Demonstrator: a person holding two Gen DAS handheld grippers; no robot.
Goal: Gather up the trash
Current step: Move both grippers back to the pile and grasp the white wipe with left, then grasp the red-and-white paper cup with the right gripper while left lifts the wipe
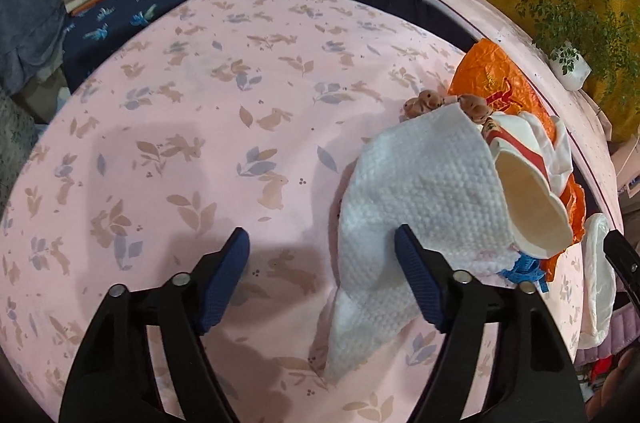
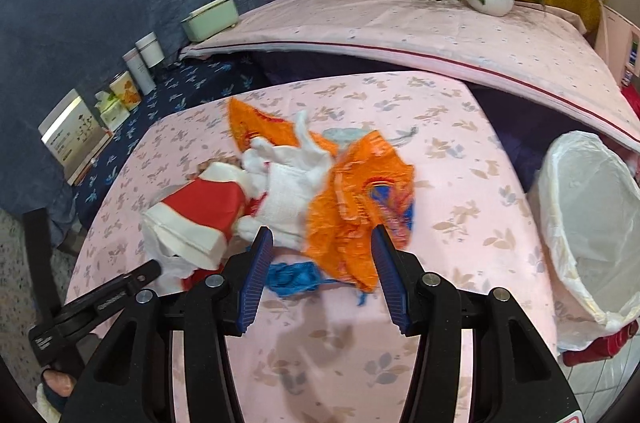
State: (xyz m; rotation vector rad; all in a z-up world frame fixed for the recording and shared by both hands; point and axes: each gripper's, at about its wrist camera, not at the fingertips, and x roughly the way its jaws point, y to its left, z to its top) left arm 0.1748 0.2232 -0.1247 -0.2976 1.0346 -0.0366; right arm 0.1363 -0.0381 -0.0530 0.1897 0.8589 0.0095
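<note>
Here, in the left wrist view, the left hand-held gripper [image 1: 320, 283] is standing wide open and holding nothing, its right pad lying over the near edge of the white paper towel [image 1: 420, 199], whose long axis is running away toward the paper cup [image 1: 532, 207] and orange wrapper [image 1: 492, 79]; bare pink bench [image 1: 200, 103] is lying open to the towel's left. In the right wrist view, the right hand-held gripper [image 2: 320, 271] is hanging half open and empty just short of the orange wrapper [image 2: 352, 199], with the blue scrap [image 2: 292, 275] between its pads' line and the wrapper, and the lined bin [image 2: 592, 223] is waiting off the bench edge to the wrapper's right, so this hand looks the nearer one for carrying.
</note>
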